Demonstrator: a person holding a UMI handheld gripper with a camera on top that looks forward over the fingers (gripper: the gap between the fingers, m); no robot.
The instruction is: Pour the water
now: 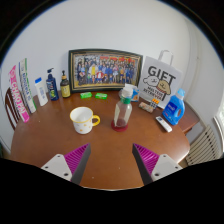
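Hovering over the round brown wooden table [100, 150], the gripper [112, 160] is wide open, holding nothing; the white mug [83, 120] and clear plastic bottle [122, 108] stand beyond.

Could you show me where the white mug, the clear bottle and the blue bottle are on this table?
White mug [83, 120], gripper view, on its side wall.
Clear bottle [123, 108], gripper view, on its body.
Blue bottle [175, 108], gripper view, on its body.
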